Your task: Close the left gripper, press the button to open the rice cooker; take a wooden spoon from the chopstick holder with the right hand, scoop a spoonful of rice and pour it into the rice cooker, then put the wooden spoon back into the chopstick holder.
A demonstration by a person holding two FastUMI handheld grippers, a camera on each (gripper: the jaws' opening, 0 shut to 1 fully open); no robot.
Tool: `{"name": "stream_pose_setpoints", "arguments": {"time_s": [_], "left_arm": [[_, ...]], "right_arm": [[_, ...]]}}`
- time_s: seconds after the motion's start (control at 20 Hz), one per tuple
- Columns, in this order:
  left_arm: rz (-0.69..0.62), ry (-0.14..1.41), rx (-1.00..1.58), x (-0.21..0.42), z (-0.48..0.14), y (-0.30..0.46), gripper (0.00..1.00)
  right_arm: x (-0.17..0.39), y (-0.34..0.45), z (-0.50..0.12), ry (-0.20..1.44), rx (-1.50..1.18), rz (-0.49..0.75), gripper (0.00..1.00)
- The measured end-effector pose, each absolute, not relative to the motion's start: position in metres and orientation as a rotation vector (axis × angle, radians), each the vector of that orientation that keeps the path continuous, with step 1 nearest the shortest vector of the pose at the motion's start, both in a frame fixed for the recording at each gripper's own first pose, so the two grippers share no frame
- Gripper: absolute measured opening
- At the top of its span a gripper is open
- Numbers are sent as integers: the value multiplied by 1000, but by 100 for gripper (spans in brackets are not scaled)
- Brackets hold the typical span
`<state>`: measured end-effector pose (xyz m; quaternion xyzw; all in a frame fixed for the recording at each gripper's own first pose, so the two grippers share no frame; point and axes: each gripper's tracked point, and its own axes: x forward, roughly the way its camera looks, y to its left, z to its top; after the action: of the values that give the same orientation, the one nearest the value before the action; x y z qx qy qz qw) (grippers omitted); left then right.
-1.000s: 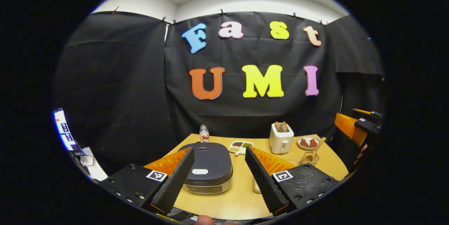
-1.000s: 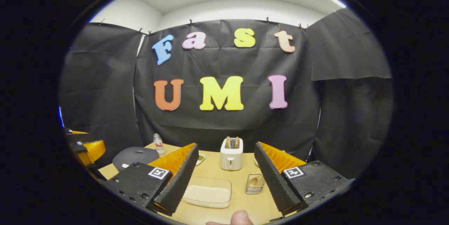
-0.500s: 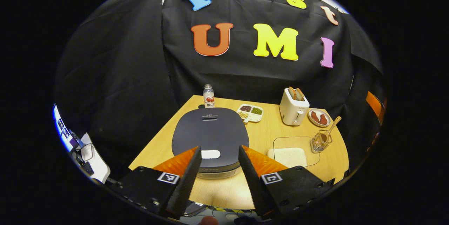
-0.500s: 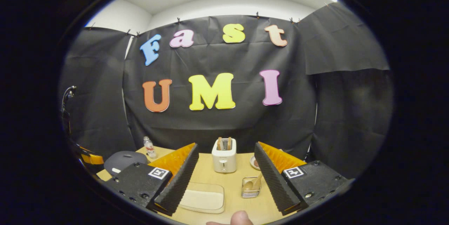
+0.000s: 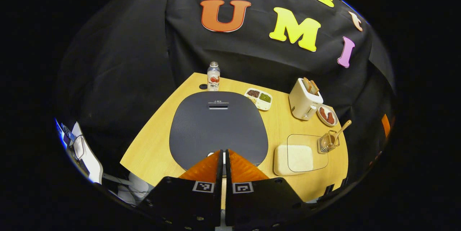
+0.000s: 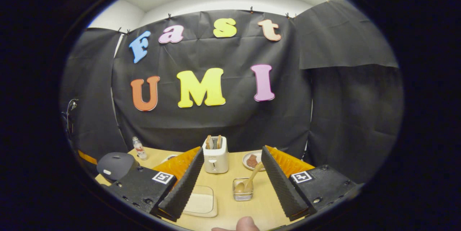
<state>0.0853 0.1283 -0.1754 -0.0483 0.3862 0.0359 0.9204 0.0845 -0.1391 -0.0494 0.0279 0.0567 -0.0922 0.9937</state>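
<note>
The left gripper (image 5: 223, 151), fingers pressed together, hid most of the pale button at the rice cooker (image 5: 218, 124) lid's 6 o'clock edge. That dark lid lay shut. The right gripper (image 6: 230, 173) stood apart, with the wooden spoon (image 6: 247, 182) leaning toward 1 o'clock in the chopstick holder (image 6: 242, 192).
</note>
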Motion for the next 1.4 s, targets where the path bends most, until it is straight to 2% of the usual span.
{"name": "stream_pose_setpoints", "arguments": {"time_s": [0.05,0.55,0.8,0.95,1.15,1.4], "left_arm": [[63,802,-114,92,-180,127,0],[60,899,-178,99,-226,140,0],[58,979,-206,90,-236,139,0],[37,962,-223,92,-234,137,0],[84,828,-224,94,-209,139,0],[106,550,-176,112,-124,144,0]], "right_arm": [[83,-142,-51,114,59,-194,100],[78,-172,-62,141,81,-267,100],[80,-158,-73,169,88,-240,100],[80,-149,-70,172,73,-215,100],[79,-152,-60,153,69,-219,100],[73,-149,-56,154,55,-220,100]]}}
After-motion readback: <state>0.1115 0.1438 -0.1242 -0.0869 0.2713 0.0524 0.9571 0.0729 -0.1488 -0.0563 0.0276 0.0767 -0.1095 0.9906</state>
